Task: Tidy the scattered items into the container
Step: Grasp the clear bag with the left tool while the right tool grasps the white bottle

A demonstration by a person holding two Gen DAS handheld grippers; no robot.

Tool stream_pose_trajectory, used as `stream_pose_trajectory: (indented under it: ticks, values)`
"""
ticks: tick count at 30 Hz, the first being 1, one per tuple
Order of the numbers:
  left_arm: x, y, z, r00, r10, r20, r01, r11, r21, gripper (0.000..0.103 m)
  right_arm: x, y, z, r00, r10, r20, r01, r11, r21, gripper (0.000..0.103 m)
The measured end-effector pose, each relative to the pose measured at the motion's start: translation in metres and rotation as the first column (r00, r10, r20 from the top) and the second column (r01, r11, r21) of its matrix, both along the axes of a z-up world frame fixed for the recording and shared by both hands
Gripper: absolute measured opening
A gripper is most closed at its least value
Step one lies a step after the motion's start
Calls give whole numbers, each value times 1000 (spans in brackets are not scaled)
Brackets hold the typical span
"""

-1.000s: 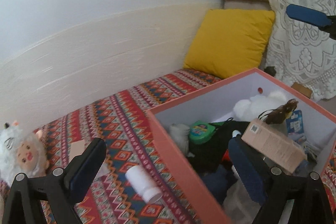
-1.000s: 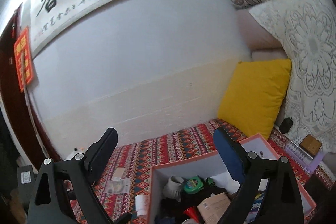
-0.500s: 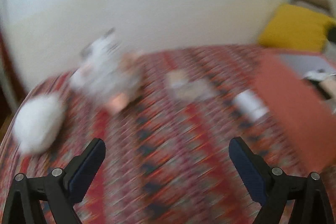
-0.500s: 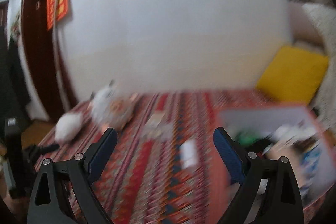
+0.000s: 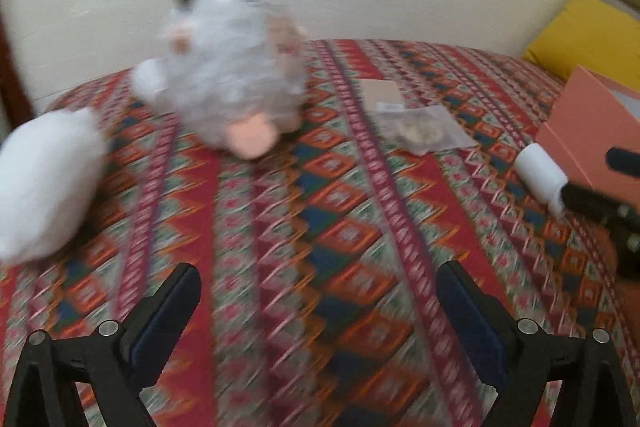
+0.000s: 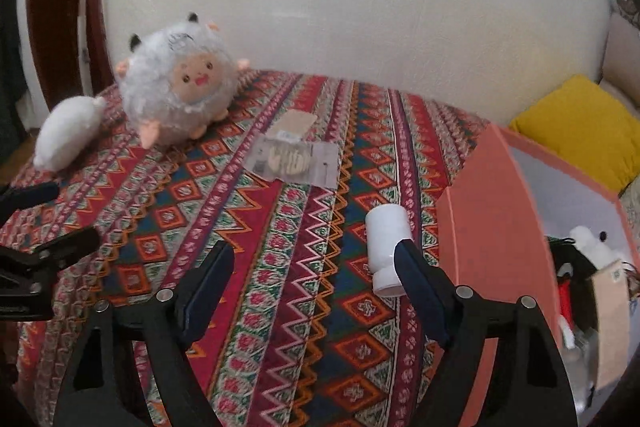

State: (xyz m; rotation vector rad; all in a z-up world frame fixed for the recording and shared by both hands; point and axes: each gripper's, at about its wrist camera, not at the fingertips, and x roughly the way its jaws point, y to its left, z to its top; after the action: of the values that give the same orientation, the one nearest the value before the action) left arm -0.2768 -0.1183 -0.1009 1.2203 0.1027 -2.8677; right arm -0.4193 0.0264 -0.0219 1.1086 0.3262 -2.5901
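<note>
two plush toys [image 6: 176,99], one white bottle [image 6: 387,247], one clear packet [image 6: 296,161], perhaps one card [image 6: 296,123], one box [image 6: 492,227].

Sheep plush [image 5: 232,67] motion-blurred in left view; orange box [image 6: 520,227] cut off at right edge

Both tools were built of black angular frames. On the left gripper [image 5: 318,303] and the right gripper [image 6: 314,277], dark blue pads [image 6: 416,287] were fitted inside the fingers, and silver screws [image 5: 526,325] were set at the joints.
</note>
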Motion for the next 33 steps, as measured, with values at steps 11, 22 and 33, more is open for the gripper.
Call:
stream_pose_trajectory:
  ticks: [11,22,33]
  values:
    - [-116,28,-19,996,-83,37,78,991,113,98,-57,17,-55,992,-90,90,83,993,81,87]
    - [-209,83,-61,984,-96,147,84,993,84,99,-73,39,-76,971,-105,215,112,993,-22,73]
    - [-172,51,-30,997,-29,76,20,992,124,12,-63,40,-54,966,-64,251,101,985,-141,38]
